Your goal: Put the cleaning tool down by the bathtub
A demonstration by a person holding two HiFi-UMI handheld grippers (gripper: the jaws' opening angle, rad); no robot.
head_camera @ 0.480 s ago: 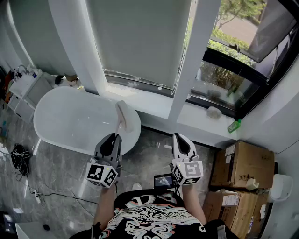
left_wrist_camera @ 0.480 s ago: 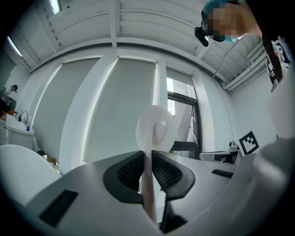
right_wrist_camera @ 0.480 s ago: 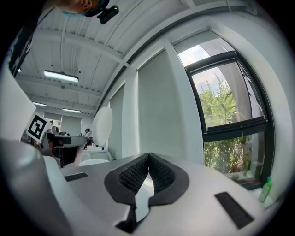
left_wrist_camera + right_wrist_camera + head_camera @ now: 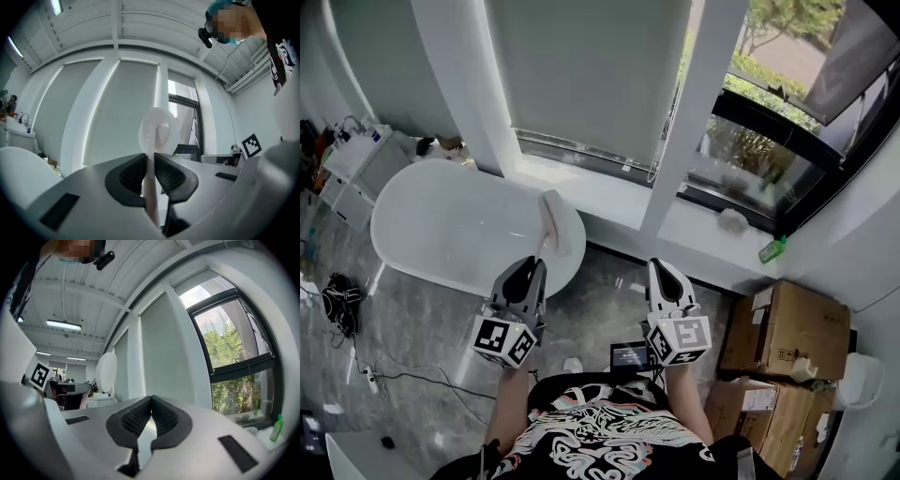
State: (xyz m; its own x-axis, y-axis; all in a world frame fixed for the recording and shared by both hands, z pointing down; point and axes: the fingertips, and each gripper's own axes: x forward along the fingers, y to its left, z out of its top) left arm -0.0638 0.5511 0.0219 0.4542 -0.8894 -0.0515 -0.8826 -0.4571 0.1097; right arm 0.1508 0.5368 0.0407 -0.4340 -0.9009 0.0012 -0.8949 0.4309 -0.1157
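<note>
My left gripper [image 4: 532, 266] is shut on the thin handle of a white cleaning tool [image 4: 551, 217]. Its flat round head stands up past the jaws, over the right end of the white oval bathtub [image 4: 441, 234]. In the left gripper view the tool [image 4: 158, 131] rises upright out of the closed left gripper [image 4: 149, 157], head on top. My right gripper [image 4: 661, 270] hangs to the right over the grey floor, shut with nothing in it. In the right gripper view the right gripper [image 4: 151, 401] has its pads pressed together, and the tool's head [image 4: 107, 372] shows at the left.
A white window ledge [image 4: 619, 202] runs behind the tub, with a green bottle [image 4: 771, 250] at its right end. Cardboard boxes [image 4: 787, 330] stack at the right. Cables [image 4: 337, 309] lie on the marble floor at the left. A white cabinet [image 4: 352, 159] stands beyond the tub.
The view has shifted slightly; both grippers keep their hold and pose. The tool stays upright in the left gripper over the tub's right end.
</note>
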